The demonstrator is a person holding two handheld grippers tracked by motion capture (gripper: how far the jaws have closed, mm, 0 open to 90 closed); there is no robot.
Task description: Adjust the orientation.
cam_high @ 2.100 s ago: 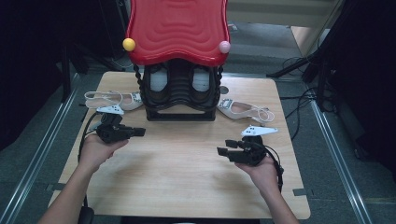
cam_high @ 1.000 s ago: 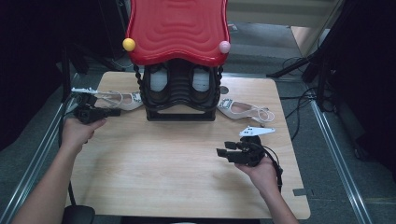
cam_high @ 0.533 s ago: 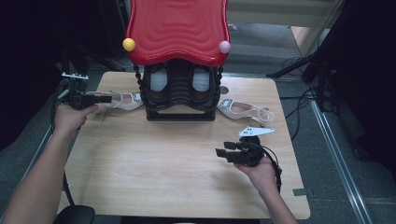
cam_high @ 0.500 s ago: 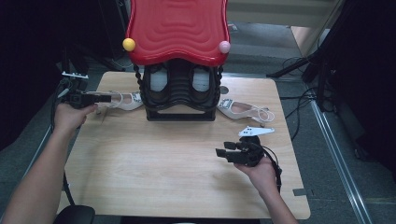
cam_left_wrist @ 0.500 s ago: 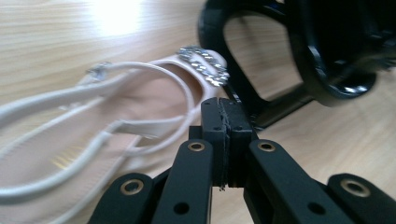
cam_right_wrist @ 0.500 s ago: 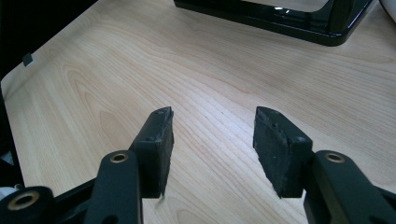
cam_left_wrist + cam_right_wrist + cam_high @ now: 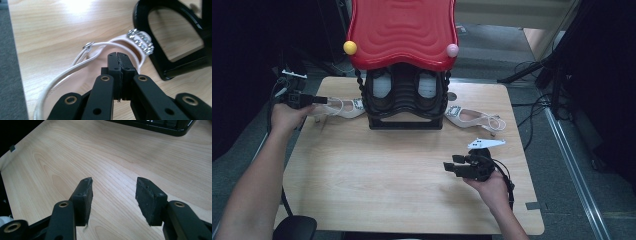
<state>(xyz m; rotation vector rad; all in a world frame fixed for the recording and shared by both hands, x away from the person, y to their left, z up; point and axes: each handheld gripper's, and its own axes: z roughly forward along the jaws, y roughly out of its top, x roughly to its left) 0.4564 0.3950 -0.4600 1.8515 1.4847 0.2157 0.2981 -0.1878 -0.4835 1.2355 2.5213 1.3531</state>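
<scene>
Two pale sandals are laid on the table (image 7: 412,190), one at each side of a black shoe rack (image 7: 404,107) under a red tray (image 7: 402,32). The left claw (image 7: 319,100) is pressed together over the left sandal (image 7: 343,107). The right claw (image 7: 449,167) is held spread above bare wood, well apart from the right sandal (image 7: 472,119).

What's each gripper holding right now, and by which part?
Left gripper: jaws shut above the pale pink strappy sandal; whether they pinch it cannot be told. Right gripper: open over wooden table, holding nothing.
</scene>
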